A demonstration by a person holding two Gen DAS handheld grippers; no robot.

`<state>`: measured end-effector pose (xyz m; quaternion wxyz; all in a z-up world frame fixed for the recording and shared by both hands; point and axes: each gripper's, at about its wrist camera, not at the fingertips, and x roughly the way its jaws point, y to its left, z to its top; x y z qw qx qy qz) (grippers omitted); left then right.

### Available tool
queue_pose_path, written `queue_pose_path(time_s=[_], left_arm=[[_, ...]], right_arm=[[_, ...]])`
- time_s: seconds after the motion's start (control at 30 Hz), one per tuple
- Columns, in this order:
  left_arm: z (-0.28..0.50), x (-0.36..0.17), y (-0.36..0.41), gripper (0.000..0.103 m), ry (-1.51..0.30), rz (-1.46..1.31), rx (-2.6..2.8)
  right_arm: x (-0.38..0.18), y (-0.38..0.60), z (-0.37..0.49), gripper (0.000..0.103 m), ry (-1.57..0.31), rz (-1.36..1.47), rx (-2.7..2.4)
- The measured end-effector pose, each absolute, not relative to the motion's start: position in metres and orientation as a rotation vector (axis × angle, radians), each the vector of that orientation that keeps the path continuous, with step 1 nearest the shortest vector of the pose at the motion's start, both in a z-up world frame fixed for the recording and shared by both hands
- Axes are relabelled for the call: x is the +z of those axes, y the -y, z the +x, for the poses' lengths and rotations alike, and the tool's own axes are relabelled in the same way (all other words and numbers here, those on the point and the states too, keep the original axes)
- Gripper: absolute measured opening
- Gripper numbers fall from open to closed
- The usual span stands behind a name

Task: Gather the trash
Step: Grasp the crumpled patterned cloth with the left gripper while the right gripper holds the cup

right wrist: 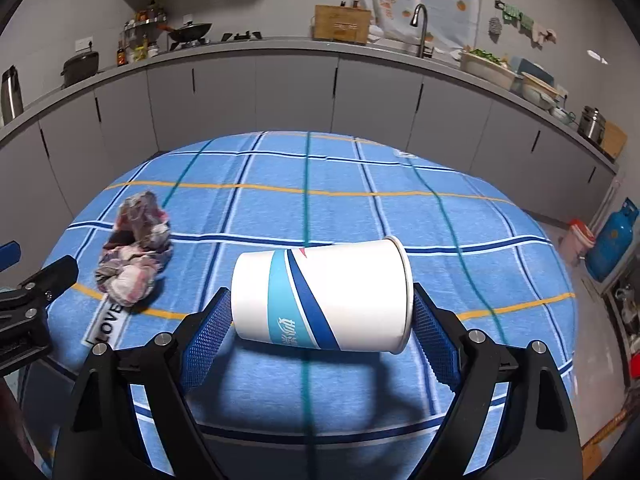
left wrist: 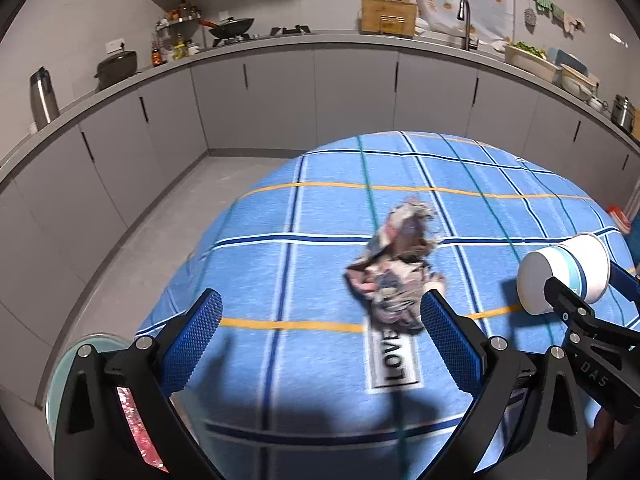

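Observation:
A white paper cup (right wrist: 324,292) with blue bands lies sideways between the pads of my right gripper (right wrist: 322,294). One pad presses its base and the other its rim, and its shadow falls on the cloth below. A crumpled wad of printed paper (left wrist: 400,264) lies on the blue plaid tablecloth (left wrist: 304,216). My left gripper (left wrist: 320,300) stands open just in front of the wad, and its right fingertip (left wrist: 434,304) is beside the wad's near edge. Nothing is between the left pads. The cup (left wrist: 560,272) also shows at the right of the left wrist view.
A "LOVE" label (left wrist: 394,360) is sewn on the cloth near the wad. Grey cabinets and a counter (left wrist: 280,46) with pots and a sink curve behind the table. A blue gas cylinder (right wrist: 612,240) stands on the floor at the right. A round glass edge (left wrist: 72,354) shows at lower left.

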<state>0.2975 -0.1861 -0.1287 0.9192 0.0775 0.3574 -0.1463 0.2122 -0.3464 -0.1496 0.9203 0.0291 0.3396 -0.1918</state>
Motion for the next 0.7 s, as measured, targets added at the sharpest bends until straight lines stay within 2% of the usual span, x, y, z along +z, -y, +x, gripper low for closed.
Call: queue_pose_path(time_s=[0.37,0.7], left_arm=[[0.32,-0.154,0.227,0.096,-0.828,0.173,-0.358],[0.319,-0.163,0.242,0.052,-0.863,0.21,-0.44]], right_arm=[[-0.152,0.369,0.204,0.085,-0.687,0.104,-0.413],[-0.153,0.368,0.204,0.085,-0.685,0.111,-0.395]])
